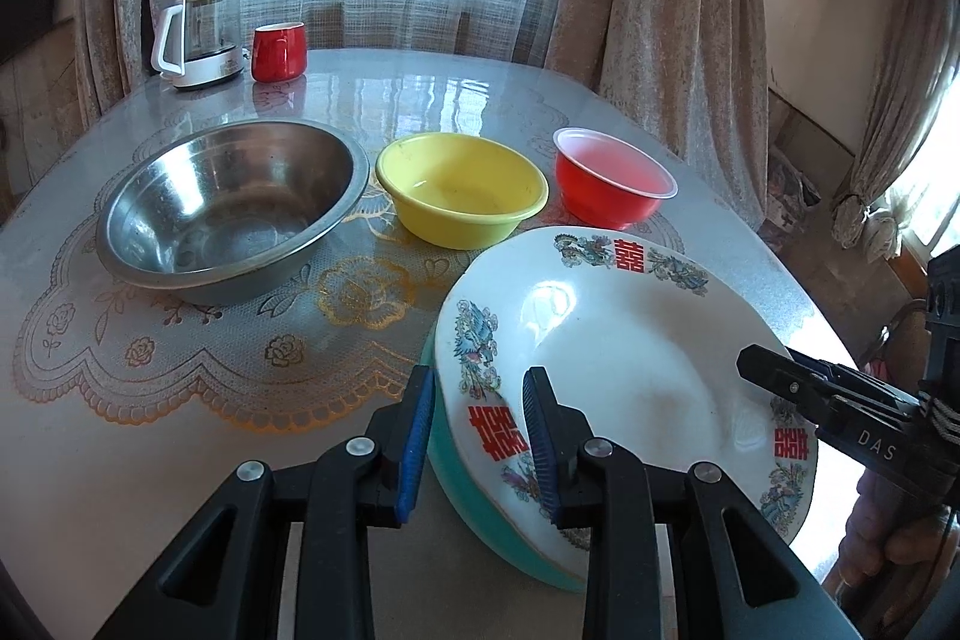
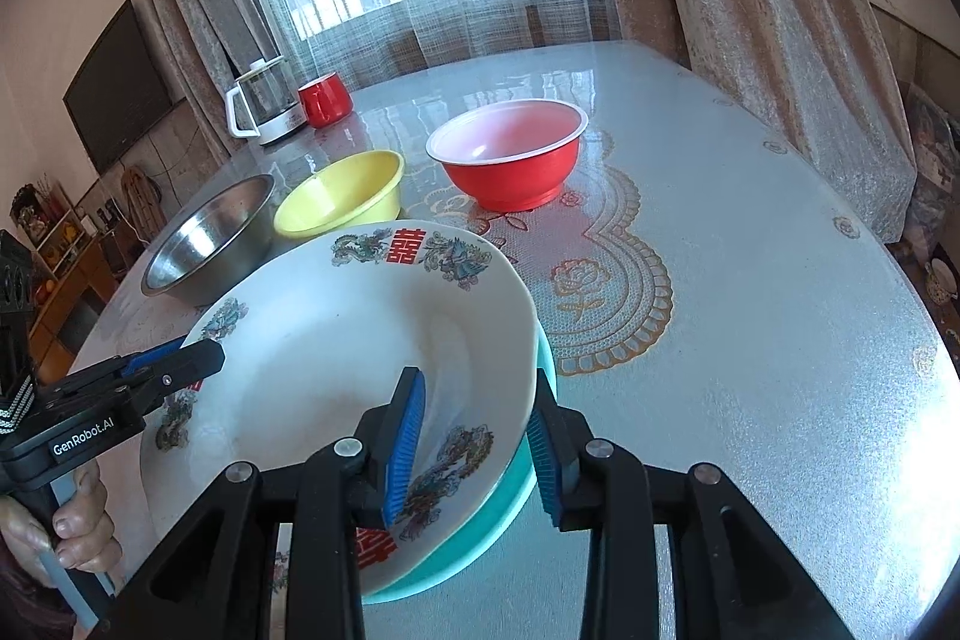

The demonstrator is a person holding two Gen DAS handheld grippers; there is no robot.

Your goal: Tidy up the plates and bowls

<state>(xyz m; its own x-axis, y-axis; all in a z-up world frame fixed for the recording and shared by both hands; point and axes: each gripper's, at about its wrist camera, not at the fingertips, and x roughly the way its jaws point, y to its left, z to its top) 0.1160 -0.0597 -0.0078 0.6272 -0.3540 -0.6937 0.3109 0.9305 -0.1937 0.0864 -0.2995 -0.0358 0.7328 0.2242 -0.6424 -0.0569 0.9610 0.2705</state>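
A white plate with red characters and dragon prints [image 1: 624, 358] [image 2: 336, 358] lies on a teal plate [image 1: 474, 496] [image 2: 492, 520] near the table's front edge. My left gripper [image 1: 477, 445] straddles the left rims of both plates, jaws apart and not clamped. My right gripper [image 2: 474, 448] straddles their right rims, also open; it shows in the left wrist view [image 1: 780, 382]. Behind stand a steel bowl [image 1: 228, 208] [image 2: 210, 244], a yellow bowl [image 1: 462, 187] [image 2: 342, 196] and a red bowl [image 1: 612, 181] [image 2: 510, 160], all apart in a row.
A glass kettle on a white base [image 1: 198, 37] [image 2: 264, 106] and a red mug [image 1: 277, 51] [image 2: 324, 99] stand at the far left corner. The table [image 1: 120, 460] [image 2: 780, 340] has a glossy cover with a lace pattern. Curtains hang behind.
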